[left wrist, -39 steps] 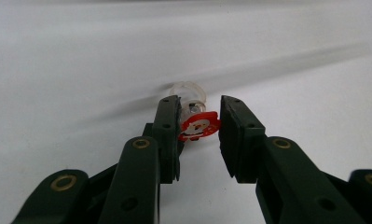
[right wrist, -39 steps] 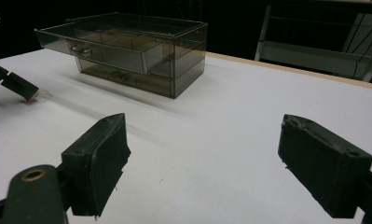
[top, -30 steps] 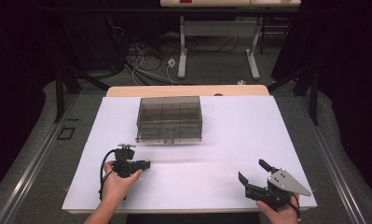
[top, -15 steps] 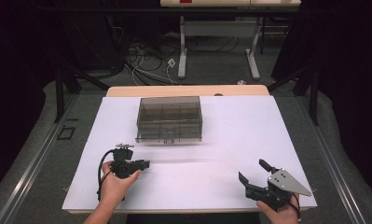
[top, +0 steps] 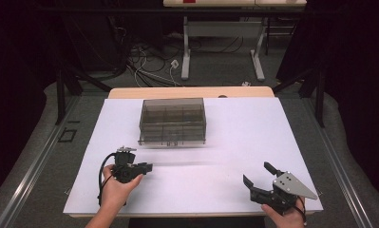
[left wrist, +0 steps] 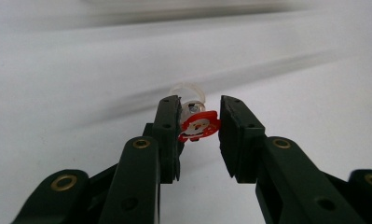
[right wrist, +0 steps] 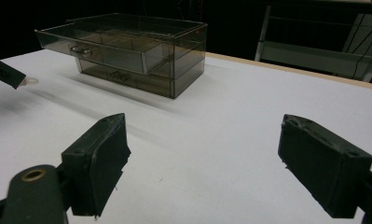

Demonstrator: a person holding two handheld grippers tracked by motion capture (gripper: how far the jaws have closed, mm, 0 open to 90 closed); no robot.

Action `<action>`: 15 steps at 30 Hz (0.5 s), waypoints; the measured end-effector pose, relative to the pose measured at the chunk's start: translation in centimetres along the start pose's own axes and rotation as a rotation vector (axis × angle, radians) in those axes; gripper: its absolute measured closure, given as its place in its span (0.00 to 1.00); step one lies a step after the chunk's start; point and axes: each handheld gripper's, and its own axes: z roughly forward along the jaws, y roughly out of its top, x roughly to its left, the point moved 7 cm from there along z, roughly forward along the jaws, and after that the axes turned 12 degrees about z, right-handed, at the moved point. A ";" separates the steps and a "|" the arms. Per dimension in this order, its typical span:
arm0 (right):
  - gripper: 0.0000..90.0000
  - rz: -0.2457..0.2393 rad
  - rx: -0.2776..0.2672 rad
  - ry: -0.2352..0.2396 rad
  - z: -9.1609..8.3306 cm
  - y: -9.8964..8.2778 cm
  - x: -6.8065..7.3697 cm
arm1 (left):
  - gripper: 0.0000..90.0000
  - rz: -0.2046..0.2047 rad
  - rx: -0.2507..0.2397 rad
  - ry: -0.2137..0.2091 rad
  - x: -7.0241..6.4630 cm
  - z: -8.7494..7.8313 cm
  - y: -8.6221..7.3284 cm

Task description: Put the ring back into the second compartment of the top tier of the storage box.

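The left claw [left wrist: 200, 128] is pinching a small clip-like trinket [left wrist: 198, 125] between its two black jaws, closed down as far as the piece allows; a red and white Santa face is showing on its near side, with a clear plastic loop arching up behind it; what the clear part is, and how far it runs back, is hard to make out, since the jaws are hiding its sides. The trinket is lying crosswise in the grip, its red face tilting slightly up toward the right jaw; its long axis cannot be told for certain. In the high view the left claw [top: 144, 167] is sitting low over the white bench [top: 234, 142], near its front left, jaws pointing to the right; the trinket itself is too small to see there; in the right gripper view a pale tip is poking out of the left claw's jaw end at the left edge.

The right claw [right wrist: 204, 161] is standing wide apart and gripping nothing, bare bench lying between its pads; in the high view it [top: 258, 175] is resting near the front right corner, the hand cut off by the bottom edge.

A smoky clear drawer box [top: 173, 121] is standing toward the back of the bench, well apart from both claws; its upper drawer [right wrist: 113, 49] is sticking partly out.
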 end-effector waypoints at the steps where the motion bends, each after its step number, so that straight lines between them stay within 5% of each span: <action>1: 0.17 0.000 0.000 0.000 0.0 0.0 0.0 | 0.77 0.000 0.000 0.000 0.0 0.0 0.0; 15: 0.17 0.001 0.002 0.003 0.1 0.0 0.0 | 0.77 0.013 -0.028 -0.001 -0.4 -0.7 0.3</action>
